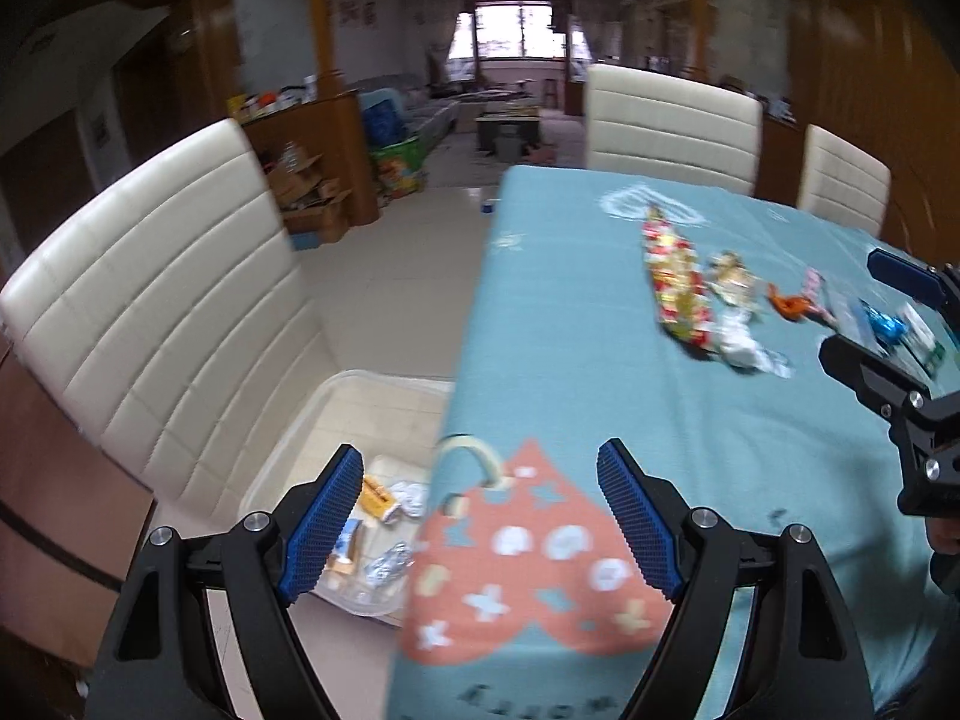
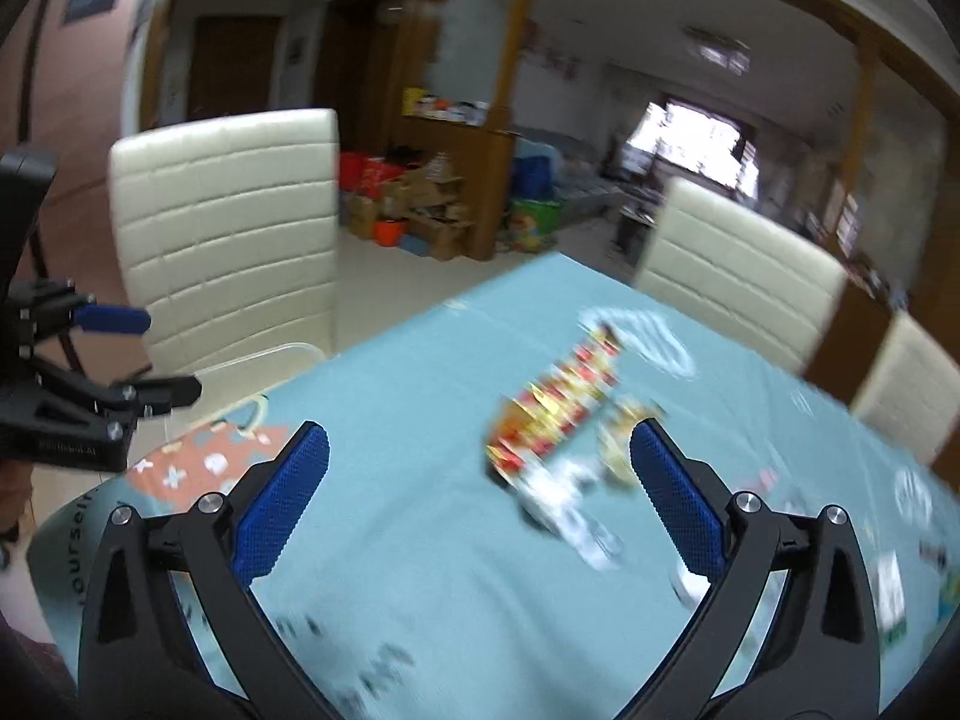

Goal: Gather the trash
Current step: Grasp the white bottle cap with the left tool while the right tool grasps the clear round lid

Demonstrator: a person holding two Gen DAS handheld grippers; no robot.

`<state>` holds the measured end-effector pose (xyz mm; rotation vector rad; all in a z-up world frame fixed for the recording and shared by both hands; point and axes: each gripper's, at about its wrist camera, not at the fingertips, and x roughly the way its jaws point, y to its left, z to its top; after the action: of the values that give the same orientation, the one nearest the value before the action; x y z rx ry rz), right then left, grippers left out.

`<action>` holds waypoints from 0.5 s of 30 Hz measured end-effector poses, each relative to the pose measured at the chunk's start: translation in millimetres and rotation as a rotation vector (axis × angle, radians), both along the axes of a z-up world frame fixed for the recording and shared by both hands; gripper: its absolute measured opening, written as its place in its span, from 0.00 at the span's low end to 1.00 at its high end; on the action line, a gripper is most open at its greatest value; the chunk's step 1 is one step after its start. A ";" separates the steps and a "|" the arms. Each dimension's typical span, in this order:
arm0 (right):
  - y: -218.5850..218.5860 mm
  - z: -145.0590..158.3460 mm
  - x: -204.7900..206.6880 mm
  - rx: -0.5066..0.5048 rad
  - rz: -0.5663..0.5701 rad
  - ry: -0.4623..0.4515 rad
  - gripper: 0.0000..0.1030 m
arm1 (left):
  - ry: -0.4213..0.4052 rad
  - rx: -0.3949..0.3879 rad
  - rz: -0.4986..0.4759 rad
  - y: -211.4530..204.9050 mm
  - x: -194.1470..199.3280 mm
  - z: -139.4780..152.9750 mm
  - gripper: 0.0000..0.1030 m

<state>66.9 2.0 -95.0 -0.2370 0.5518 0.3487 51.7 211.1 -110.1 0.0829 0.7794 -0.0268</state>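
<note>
Hanging over the near corner of the table point(image 1: 570, 330), the left gripper point(image 1: 480, 516) is standing released and empty; only its view is showing the clear bin point(image 1: 288, 438) beside that corner, holding wrappers. The right gripper point(image 2: 480, 498), also spread wide with nothing held, is facing farther along the table at the red-yellow wrapper point(image 2: 555, 414) and crumpled white trash point(image 2: 570, 510).

Right wrist view: long red-and-yellow printed wrapper point(image 2: 555, 411) and crumpled white wrapper point(image 2: 567, 510) smeared by motion blur; print illegible. Left wrist view: clear plastic bin point(image 1: 336, 414) partly hidden behind light-blue tablecloth point(image 1: 570, 324).
</note>
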 end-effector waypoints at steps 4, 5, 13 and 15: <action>-53.8 -2.0 -22.0 0.009 -0.104 0.006 0.96 | -0.004 0.012 -0.099 -49.1 -7.2 6.8 0.76; -69.3 -3.6 -27.1 0.014 -0.127 0.014 0.96 | -0.006 0.018 -0.126 -63.3 -9.4 7.8 0.76; -181.9 -28.2 -45.0 0.042 -0.338 0.109 0.96 | 0.013 0.027 -0.291 -161.8 -11.1 8.0 0.76; -202.3 -33.5 -41.9 0.066 -0.373 0.143 0.96 | 0.030 0.023 -0.319 -185.6 -7.5 4.2 0.76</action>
<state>25.0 -200.3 -128.6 -0.0425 0.7100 0.0212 44.2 25.4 -105.9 0.2282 0.7903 -0.3220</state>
